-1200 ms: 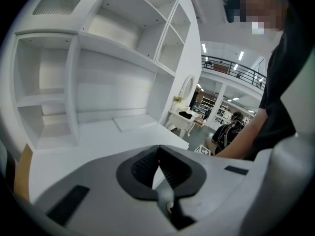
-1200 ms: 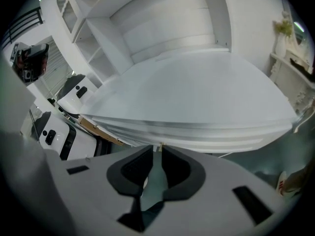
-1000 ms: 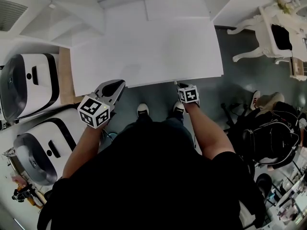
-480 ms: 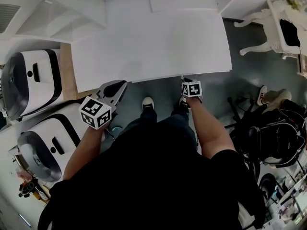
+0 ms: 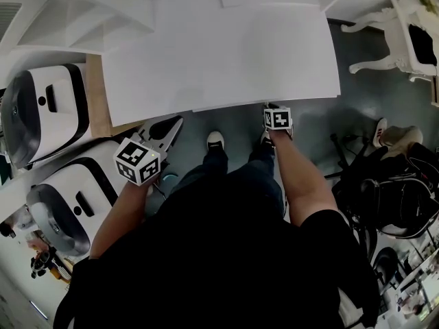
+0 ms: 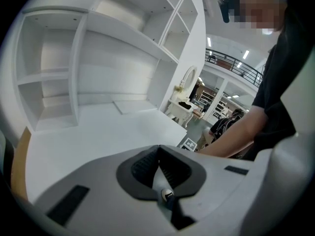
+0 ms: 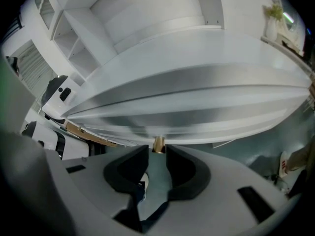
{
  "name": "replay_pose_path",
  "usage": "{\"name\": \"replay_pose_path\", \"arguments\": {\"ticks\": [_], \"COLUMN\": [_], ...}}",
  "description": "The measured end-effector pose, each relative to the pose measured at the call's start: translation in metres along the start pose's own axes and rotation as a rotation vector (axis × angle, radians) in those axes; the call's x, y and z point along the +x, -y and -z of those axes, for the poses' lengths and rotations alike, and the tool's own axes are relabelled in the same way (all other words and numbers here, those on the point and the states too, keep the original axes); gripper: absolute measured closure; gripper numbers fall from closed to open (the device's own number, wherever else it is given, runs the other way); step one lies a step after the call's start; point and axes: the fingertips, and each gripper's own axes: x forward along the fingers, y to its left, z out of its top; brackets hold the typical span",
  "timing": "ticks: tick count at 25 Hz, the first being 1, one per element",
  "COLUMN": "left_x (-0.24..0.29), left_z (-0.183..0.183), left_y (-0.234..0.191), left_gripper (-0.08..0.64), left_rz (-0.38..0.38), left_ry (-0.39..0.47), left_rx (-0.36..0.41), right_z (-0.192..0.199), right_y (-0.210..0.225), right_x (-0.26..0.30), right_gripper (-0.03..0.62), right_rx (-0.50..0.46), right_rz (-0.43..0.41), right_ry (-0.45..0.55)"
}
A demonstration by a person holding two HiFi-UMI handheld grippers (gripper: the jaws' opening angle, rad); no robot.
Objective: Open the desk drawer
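The white desk point(image 5: 219, 53) fills the upper head view. Its drawer front point(image 7: 197, 102) spans the right gripper view, with a small brass knob point(image 7: 158, 144) under its lower edge. My right gripper point(image 7: 157, 150) points steeply down at that knob. Its jaws have just been opening and stand open, with the knob at the gap between the tips and no pad pressing on it. In the head view the right gripper point(image 5: 272, 110) sits at the desk's front edge. My left gripper point(image 6: 158, 147) is shut and empty, and it hovers off the desk's front left corner point(image 5: 175, 122).
Two white machines with black panels point(image 5: 41, 112) point(image 5: 65, 204) stand at the left. White shelving point(image 6: 54, 73) rises behind the desk. A white ornate chair point(image 5: 405, 40) and a black bag point(image 5: 391, 197) are at the right. The person's shoes point(image 5: 215, 141) sit by the desk edge.
Both grippers have sunk a little at the desk's front edge. The head view has shifted, so the desk reaches further down the picture.
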Motion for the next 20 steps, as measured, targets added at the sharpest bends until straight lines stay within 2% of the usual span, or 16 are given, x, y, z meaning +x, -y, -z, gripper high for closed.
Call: {"name": "replay_pose_path", "arguments": {"ticks": [20], "left_x": [-0.004], "left_z": [0.023], "left_y": [-0.006], "left_gripper": [0.551], "left_rz": [0.007], "left_ry": [-0.034], "left_rx": [-0.009], "right_z": [-0.005], "right_y": [-0.001], "right_x": [0.017], "right_gripper": [0.500], "right_rx": [0.027], "right_rz": [0.035], "right_ry": [0.008]}}
